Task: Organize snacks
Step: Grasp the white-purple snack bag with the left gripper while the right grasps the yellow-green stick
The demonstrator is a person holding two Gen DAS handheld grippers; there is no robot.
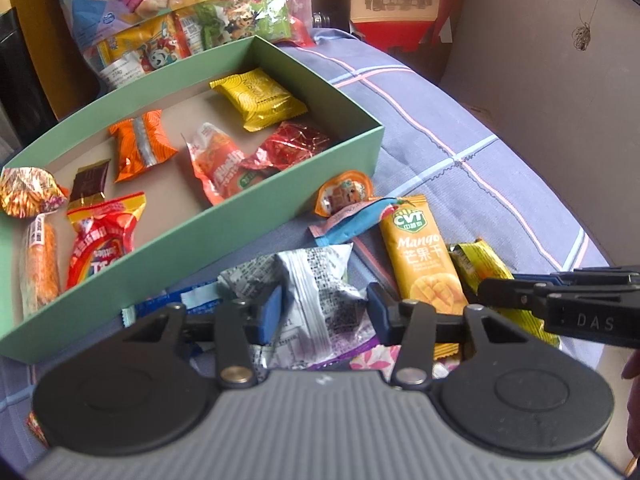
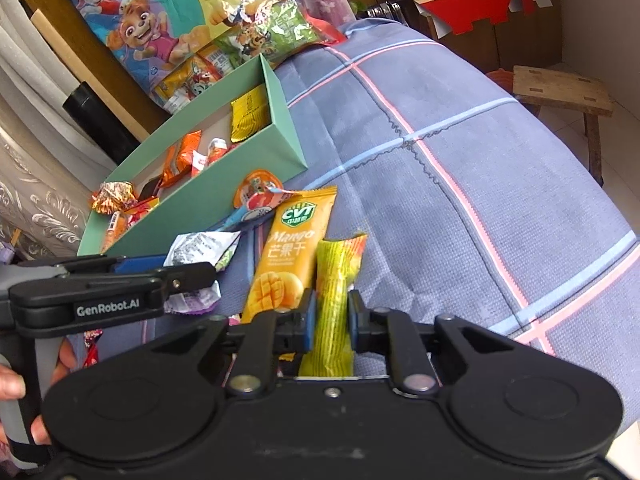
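Left wrist view: a shallow sage-green box [image 1: 280, 208] lies on a bluish-grey cloth [image 1: 480, 160] crossed by pink and pale-blue stripes. From left to right inside it are a crinkled foil sweet [image 1: 28, 194], an orange stick [image 1: 40, 272], a red rainbow packet [image 1: 104, 236], a dark brown bar [image 1: 89, 181], an orange wrapper [image 1: 140, 145], a red-orange pouch [image 1: 220, 168], a red foil piece [image 1: 292, 146] and a yellow packet [image 1: 260, 98]. Before the box, the left gripper [image 1: 324, 312] has a crumpled white printed sachet [image 1: 316, 292] between its blue pads; whether they pinch it I cannot tell. Right of it lie an orange jelly cup [image 1: 344, 192] and an orange mango strip [image 1: 424, 260].

Right wrist view: the right gripper [image 2: 330, 316] is pressed together on a yellow-green stick pack [image 2: 336, 280], which stands lengthwise between the pads, just beside the mango strip. A large cartoon-dog bag [image 2: 160, 12] leans behind the box. Far right, a worn wooden stool [image 2: 560, 88] stands on a pale floor.
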